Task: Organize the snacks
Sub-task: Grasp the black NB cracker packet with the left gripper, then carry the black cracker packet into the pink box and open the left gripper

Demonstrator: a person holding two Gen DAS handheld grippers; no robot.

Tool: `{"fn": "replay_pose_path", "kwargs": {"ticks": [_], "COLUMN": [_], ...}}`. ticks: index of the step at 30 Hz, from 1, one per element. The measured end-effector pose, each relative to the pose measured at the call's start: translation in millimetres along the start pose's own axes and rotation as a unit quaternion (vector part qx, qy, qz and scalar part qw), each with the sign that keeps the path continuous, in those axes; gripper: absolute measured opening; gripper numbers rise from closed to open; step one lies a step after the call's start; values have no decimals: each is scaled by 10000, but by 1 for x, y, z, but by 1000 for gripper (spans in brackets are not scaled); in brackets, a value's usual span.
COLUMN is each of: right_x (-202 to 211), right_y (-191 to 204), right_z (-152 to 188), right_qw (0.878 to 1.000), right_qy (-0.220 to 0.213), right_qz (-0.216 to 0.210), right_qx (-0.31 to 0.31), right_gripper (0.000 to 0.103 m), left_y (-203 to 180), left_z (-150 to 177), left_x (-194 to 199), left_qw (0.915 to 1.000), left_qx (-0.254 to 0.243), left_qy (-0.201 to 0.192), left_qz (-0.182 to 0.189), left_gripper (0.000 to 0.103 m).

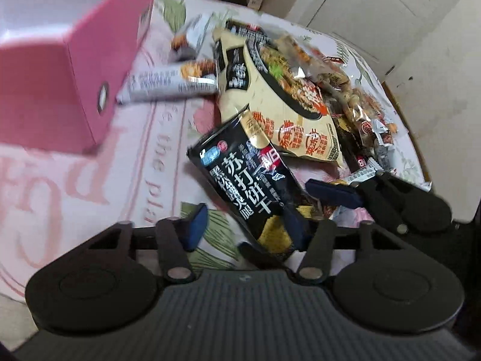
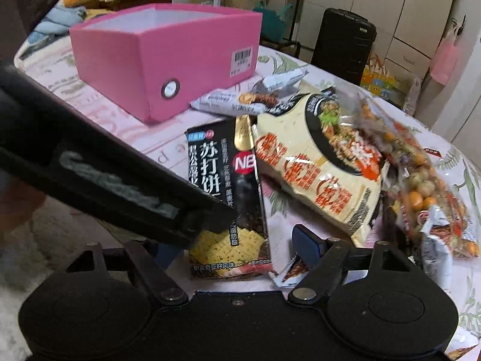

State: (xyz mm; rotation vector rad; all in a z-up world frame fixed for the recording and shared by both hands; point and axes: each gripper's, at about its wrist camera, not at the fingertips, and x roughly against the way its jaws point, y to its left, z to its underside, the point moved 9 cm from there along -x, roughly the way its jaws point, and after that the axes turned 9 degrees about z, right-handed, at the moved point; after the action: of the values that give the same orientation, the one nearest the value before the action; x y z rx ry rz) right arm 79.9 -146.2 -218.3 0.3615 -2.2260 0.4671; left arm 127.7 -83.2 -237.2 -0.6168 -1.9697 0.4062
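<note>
Pink storage box (image 2: 168,60) sits empty at ten o'clock on the floral tablecloth (image 1: 99,180), so we judge the sorting barely begun: every snack lies outside it. We see the black soda-cracker packet (image 1: 249,186) at table centre, long axis running from eleven toward five o'clock, its cracker-picture end nearest us. Our left gripper (image 1: 245,225) straddles that end, pads apart, grip unconfirmed. Our right gripper (image 2: 240,240) hangs open beside the beige noodle bag (image 2: 318,174) and nut bag (image 2: 421,186).

Glossy plastic cracker pack (image 1: 249,186), matt card pink box (image 2: 168,60) (smooth), printed cloth tablecloth (image 1: 126,162).
</note>
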Motion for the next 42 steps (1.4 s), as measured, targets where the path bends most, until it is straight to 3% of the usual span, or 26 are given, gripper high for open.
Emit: {"fn": "replay_pose_path", "kwargs": {"ticks": [1,3,5,13,21,32,42], "right_x": [3,8,10,24,52,85,76], "right_y": [1,1,0,7,19,36,57], "right_z": [0,-1,-2,-11,-34,-81,-146], "right_qw": [10000,9995,9992,9938,9937,9962,9961], "right_qy": [-10,30,91,529,412,39,-30], "right_qz": [-65,-138,-128,-287,-488,-511,-806], "right_qx": [-66,-266,-354,-937,-924,-709,-351], "right_gripper": [66,57,56,55,55,55,55], "left_y": [0,-2,-8,-14,-19,-19,11], "left_z": [-1,-3,-4,2,-4,-20,-61], "left_x": [-1,-2,1,26,62,127,177], "left_qw": [9999,9998,9990,9972,9951,9974,9993], "left_qx": [45,-4,-6,30,-36,-236,7], "left_qy": [-35,10,83,542,772,413,39], "left_qz": [83,201,444,517,623,548,379], "left_gripper": [50,47,47,47,47,47,47]}}
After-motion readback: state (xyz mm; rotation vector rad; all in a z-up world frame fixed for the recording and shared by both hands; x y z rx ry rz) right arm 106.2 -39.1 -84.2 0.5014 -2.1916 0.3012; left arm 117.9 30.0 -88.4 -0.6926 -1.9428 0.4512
